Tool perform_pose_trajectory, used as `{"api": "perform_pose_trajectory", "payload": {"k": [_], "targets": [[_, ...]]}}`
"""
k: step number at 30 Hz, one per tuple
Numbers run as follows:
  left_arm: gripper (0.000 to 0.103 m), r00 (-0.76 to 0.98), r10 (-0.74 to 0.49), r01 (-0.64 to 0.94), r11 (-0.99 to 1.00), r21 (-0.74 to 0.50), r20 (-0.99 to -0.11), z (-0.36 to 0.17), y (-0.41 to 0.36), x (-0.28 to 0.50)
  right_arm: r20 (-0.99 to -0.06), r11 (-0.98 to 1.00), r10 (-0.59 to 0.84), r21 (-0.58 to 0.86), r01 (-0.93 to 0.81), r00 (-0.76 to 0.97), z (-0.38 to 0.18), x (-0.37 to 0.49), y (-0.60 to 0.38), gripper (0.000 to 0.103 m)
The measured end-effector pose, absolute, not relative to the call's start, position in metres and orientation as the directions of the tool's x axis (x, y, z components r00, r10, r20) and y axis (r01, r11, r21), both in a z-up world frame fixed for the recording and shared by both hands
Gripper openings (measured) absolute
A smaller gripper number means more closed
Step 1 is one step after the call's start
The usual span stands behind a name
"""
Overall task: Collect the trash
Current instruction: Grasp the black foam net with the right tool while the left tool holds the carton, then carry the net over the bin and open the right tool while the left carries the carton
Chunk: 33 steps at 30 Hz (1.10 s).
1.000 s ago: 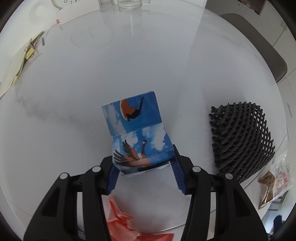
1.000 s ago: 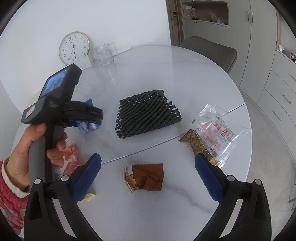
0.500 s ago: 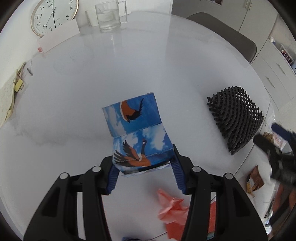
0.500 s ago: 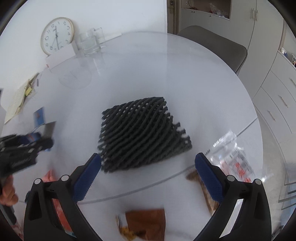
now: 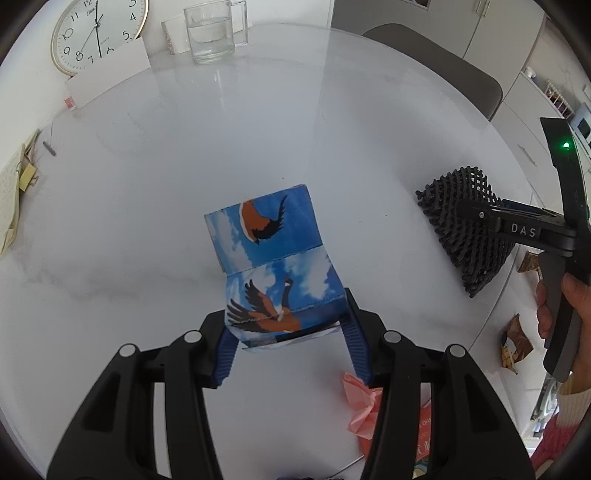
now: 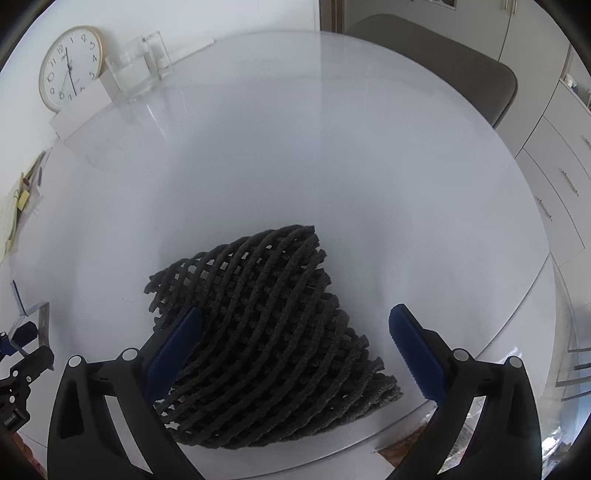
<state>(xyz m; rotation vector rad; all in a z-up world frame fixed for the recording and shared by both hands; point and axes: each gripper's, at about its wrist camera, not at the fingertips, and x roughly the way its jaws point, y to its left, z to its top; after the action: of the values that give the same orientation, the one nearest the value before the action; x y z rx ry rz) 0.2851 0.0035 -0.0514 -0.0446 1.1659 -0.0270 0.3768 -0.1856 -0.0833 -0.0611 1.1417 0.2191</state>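
Carton (image 5: 273,273) on the worktop (image 5: 207,155), net (image 5: 465,229) to its right, clock (image 5: 96,34) and glass (image 5: 212,31) behind it.

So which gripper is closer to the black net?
Right. The right gripper hangs just over the black net, jaws open on either side of it. The left gripper is off to the side, holding the bird box.

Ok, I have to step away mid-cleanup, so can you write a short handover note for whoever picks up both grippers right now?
Left gripper: shut on the blue bird-print carton, held above the table.
Right gripper: open, fingers either side of the black foam net, not gripping it.
Done: carton picked up.
Left: grab the net, then the pink wrapper, the brown snack wrappers and the remaining packets at the table's near edge. No bin is in view.
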Motion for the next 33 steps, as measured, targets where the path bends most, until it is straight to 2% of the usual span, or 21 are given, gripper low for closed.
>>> {"api": "perform_pose_trajectory", "payload": {"k": [4, 6, 8, 10, 19, 25, 28, 33], "targets": [[0.049, 0.375, -0.066, -0.013, 0.997, -0.077, -0.925, -0.056, 0.011, 0.289, -0.896, 0.966, 0.201, 0.113, -0.234, 0.396, -0.078, 0.373, -0.182, 0.066], [0.049, 0.375, -0.061, -0.024, 0.997, -0.075, -0.925, -0.056, 0.016, 0.292, -0.894, 0.968, 0.168, 0.07, -0.243, 0.415, -0.073, 0.368, -0.178, 0.053], [0.049, 0.377, -0.061, -0.032, 0.996, -0.079, -0.924, -0.056, 0.02, 0.292, -0.886, 0.964, 0.179, 0.073, -0.254, 0.427, -0.066, 0.364, -0.176, 0.034], [0.049, 0.375, -0.08, -0.03, 0.995, -0.098, -0.924, -0.055, 0.024, 0.294, -0.874, 0.961, 0.21, 0.103, -0.256, 0.438, -0.058, 0.361, -0.177, 0.021], [0.049, 0.422, -0.13, 0.016, 0.991, -0.136, -0.897, -0.03, 0.023, 0.279, -0.789, 0.958, 0.234, 0.087, -0.274, 0.568, 0.002, 0.302, -0.183, 0.018], [0.049, 0.436, -0.189, 0.154, 0.979, -0.134, -0.88, -0.01, -0.013, 0.254, -0.749, 0.968, 0.198, 0.049, -0.246, 0.632, 0.034, 0.205, -0.226, 0.018], [0.049, 0.468, -0.187, 0.233, 0.969, -0.083, -0.864, 0.002, -0.043, 0.228, -0.744, 0.975, 0.17, 0.031, -0.22, 0.646, 0.038, 0.165, -0.246, 0.018], [0.049, 0.452, -0.241, 0.341, 0.936, -0.083, -0.859, 0.012, -0.085, 0.18, -0.732, 0.985, 0.139, 0.032, -0.17, 0.667, 0.034, 0.09, -0.282, 0.018]]}}
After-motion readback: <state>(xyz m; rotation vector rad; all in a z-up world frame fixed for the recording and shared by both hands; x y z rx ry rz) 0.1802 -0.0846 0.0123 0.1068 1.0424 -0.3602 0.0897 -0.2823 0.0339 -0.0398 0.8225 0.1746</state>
